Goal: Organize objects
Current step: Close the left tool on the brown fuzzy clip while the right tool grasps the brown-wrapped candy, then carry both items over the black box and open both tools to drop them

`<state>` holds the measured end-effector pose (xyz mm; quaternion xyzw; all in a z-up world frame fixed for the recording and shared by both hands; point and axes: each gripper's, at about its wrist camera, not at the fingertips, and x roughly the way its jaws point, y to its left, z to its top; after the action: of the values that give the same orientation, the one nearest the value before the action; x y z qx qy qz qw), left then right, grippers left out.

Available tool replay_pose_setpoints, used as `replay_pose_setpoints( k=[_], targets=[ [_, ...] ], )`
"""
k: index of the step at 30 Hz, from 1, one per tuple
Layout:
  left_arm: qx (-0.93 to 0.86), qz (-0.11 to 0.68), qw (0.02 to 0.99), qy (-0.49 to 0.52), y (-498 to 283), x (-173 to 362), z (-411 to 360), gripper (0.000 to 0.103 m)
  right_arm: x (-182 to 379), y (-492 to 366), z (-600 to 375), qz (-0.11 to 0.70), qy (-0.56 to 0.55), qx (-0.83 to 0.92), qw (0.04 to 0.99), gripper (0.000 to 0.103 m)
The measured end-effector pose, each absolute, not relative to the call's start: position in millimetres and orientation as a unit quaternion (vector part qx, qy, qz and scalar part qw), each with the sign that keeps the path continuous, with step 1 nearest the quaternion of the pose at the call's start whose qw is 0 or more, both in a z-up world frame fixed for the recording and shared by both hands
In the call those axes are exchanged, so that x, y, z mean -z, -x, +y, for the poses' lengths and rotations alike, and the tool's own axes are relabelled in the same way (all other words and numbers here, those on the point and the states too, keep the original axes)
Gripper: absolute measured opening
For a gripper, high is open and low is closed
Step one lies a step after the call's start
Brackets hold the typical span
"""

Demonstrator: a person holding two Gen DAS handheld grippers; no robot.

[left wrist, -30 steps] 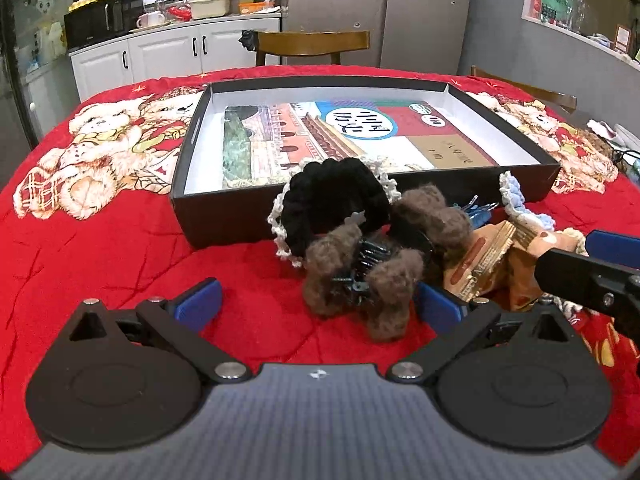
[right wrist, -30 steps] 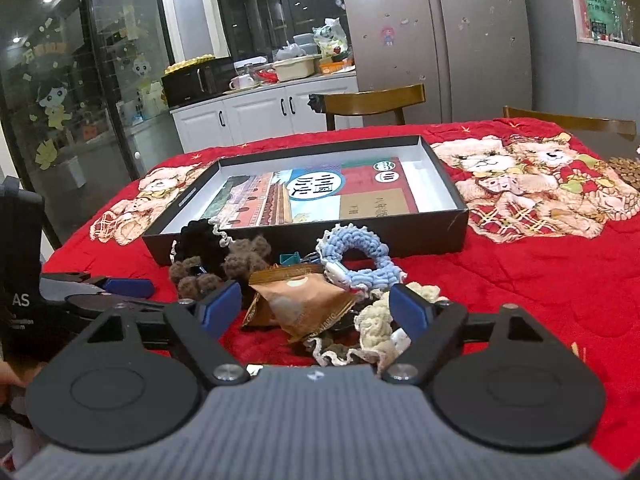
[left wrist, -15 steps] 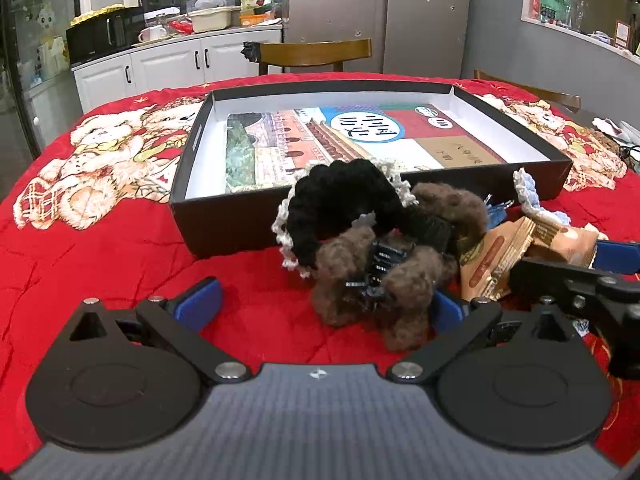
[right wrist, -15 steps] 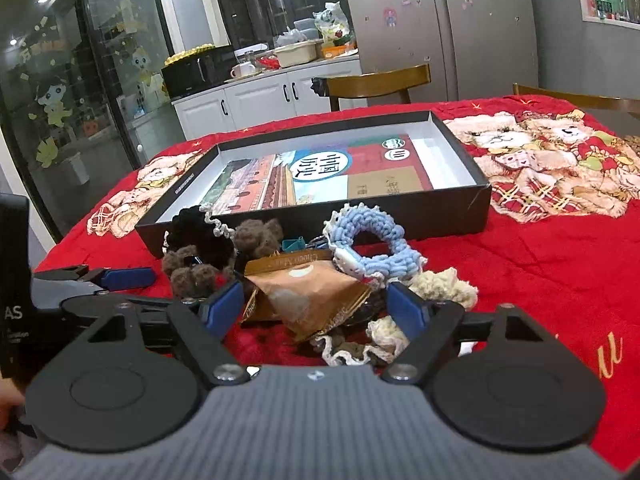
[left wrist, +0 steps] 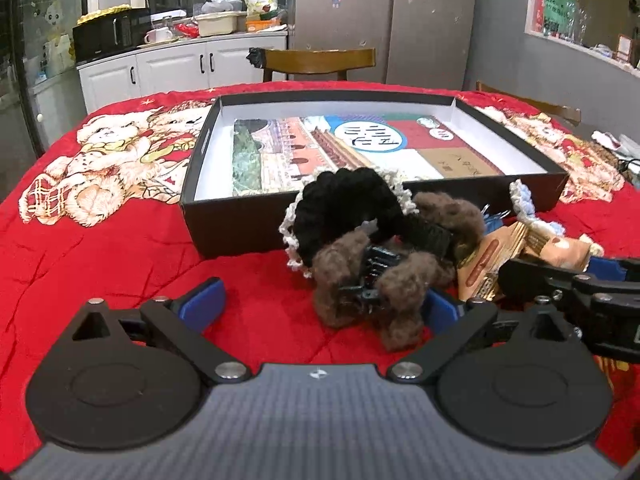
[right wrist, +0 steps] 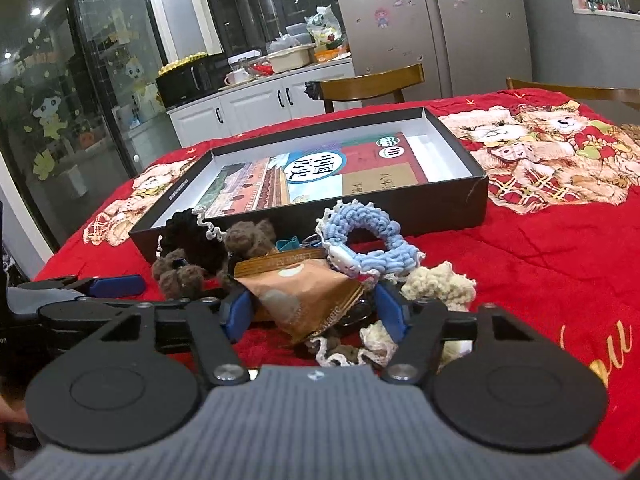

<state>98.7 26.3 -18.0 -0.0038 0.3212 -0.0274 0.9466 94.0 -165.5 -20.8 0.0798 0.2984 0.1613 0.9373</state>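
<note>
In the lower half of the left wrist view, the left tool (left wrist: 320,304) sits with its blue-padded fingers spread wide apart, gripping nothing; its right pad is just beside a fuzzy brown hair claw (left wrist: 372,284) at frame centre, and whether they touch is hard to tell. Behind the claw, a black scrunchie (left wrist: 344,208) with a pale lace edge leans toward the near wall of a shallow black box (left wrist: 240,228), which fills the middle of the frame and holds a flat printed sheet (left wrist: 360,144). In the lower half of the right wrist view, the right tool (right wrist: 314,308) is also released, its fingers set on either side of a brown snack packet (right wrist: 304,292) without clearly pressing it. Just above the packet lies a light blue crocheted scrunchie (right wrist: 368,240), and to the right of it a cream woolly scrunchie (right wrist: 438,280); a small teal clip (right wrist: 288,244) peeks out behind the packet. All of this clutter is heaped in front of the box on a tabletop covered by a red bear-print cloth (right wrist: 560,248). In the upper part of the frame a wooden chair (right wrist: 372,84) stands beyond the far edge.
</note>
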Motion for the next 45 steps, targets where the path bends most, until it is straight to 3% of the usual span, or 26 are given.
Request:
replay_pose_setpoints(
  k=[6,15,31,34,45],
  targets=[
    [0.043,0.314,0.948,-0.016,-92.3,16.7,18.1,0.076,21.1,-92.6,-164.7,0.3,-0.079,-0.149,0.939,0.049],
    [0.054,0.3,0.952,-0.032,-81.8,15.2,12.6,0.053,20.6,-90.0,-167.3,0.296,-0.089,-0.147,0.939,0.047],
    [0.058,0.286,0.955,-0.046,-72.8,10.3,9.1,0.046,15.0,-82.8,-173.1,0.288,-0.107,-0.146,0.94,0.042],
    [0.06,0.283,0.956,-0.045,-67.6,7.6,9.8,0.046,13.2,-80.6,-172.3,0.287,-0.107,-0.147,0.941,0.034],
    [0.049,0.271,0.961,-0.033,-41.1,-5.1,15.1,0.046,3.6,-61.2,-169.8,0.277,-0.109,-0.155,0.942,0.034]
  ],
)
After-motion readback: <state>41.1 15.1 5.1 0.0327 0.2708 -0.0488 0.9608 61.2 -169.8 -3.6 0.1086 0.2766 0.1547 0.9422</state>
